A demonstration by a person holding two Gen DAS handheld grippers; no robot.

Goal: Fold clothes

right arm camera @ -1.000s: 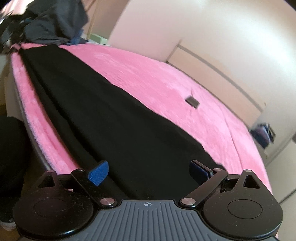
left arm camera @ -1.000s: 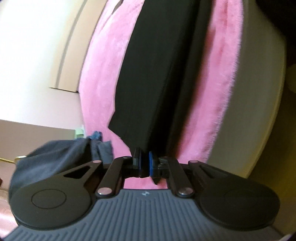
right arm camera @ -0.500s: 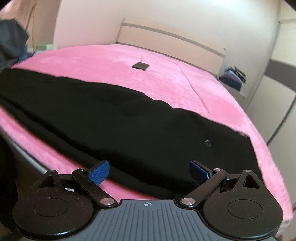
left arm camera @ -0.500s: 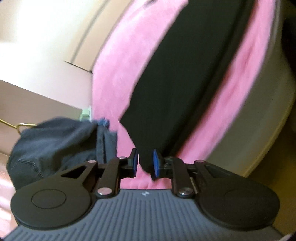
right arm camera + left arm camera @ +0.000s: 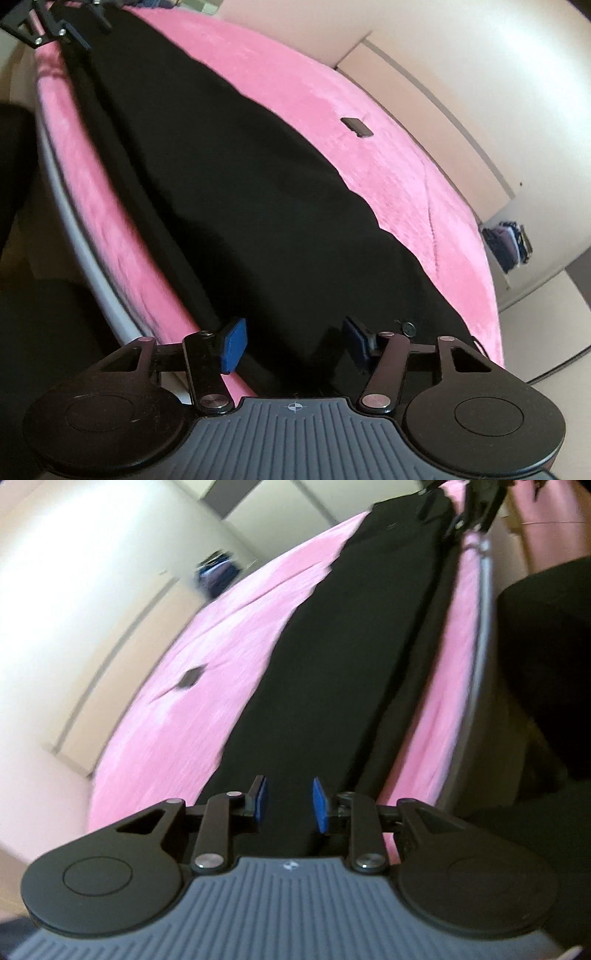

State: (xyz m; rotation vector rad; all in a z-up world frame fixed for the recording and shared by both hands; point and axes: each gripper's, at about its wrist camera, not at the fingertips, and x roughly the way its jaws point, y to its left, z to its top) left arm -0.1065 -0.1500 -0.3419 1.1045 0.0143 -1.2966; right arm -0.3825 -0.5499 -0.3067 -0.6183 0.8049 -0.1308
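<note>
Early days on the fold, by the look of it: black trousers (image 5: 229, 192) laid out long and flat along the near edge of the pink bed (image 5: 369, 155), narrowed lengthwise maybe, no cross fold yet. Left tool (image 5: 288, 805) over one end, jaws just been opening, a narrow gap now, nothing pinched. Right tool (image 5: 291, 341) over the button end, jaws just been closing, half apart, cloth below but not clamped. Hard to tell layers, all black and blurry. Small dark thing (image 5: 356, 127) beyond the tools unidentifiable.
</note>
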